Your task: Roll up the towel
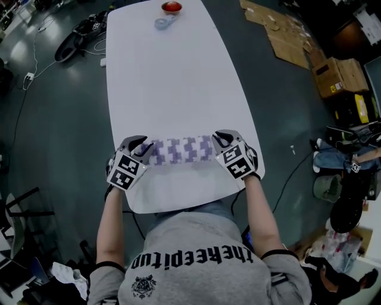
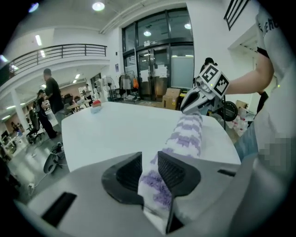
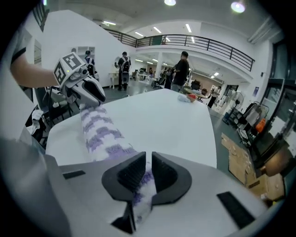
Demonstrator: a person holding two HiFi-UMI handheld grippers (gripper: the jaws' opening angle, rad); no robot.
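The towel (image 1: 178, 150), white with purple checks, lies rolled into a short log near the front edge of the white table (image 1: 166, 83). My left gripper (image 1: 140, 149) holds its left end, my right gripper (image 1: 218, 143) its right end. In the left gripper view the pads pinch a fold of the towel (image 2: 182, 134) at the left gripper (image 2: 150, 173). In the right gripper view the right gripper (image 3: 148, 173) clamps the towel (image 3: 99, 132) the same way. The roll stretches between both grippers.
A red bowl (image 1: 171, 7) and a small bluish object (image 1: 163, 23) sit at the table's far end. Cardboard boxes (image 1: 339, 76) and cables lie on the floor around. People stand in the background of both gripper views.
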